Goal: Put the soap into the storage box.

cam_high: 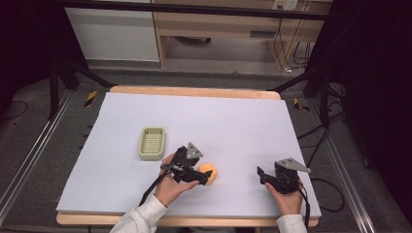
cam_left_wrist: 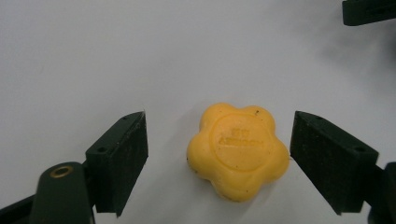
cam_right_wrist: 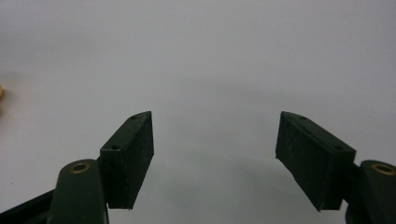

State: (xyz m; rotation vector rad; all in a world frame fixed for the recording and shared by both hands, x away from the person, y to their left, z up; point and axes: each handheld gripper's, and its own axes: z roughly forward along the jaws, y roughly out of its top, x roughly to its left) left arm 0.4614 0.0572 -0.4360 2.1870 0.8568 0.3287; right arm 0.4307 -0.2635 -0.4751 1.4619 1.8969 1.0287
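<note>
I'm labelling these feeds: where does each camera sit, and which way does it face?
High view: above the person's side, looking forward and down on the table; forearms, hands and both hand-held grippers show.
Left gripper view: rides the left hand-held gripper, looking along its open jaws at the yellow soap.
Right gripper view: rides the right hand-held gripper, facing bare table.
Shared: high and left gripper views both show the soap.

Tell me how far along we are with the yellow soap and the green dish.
Nothing looks finished: the yellow flower-shaped soap lies on the white table cover, apart from the empty green soap dish. In hand: the left claw straddles the soap, jaws open; the far pad may just touch it, with no grip. The right claw is open over bare cover. Left, probably: close on the soap and carry it to the dish.
</note>
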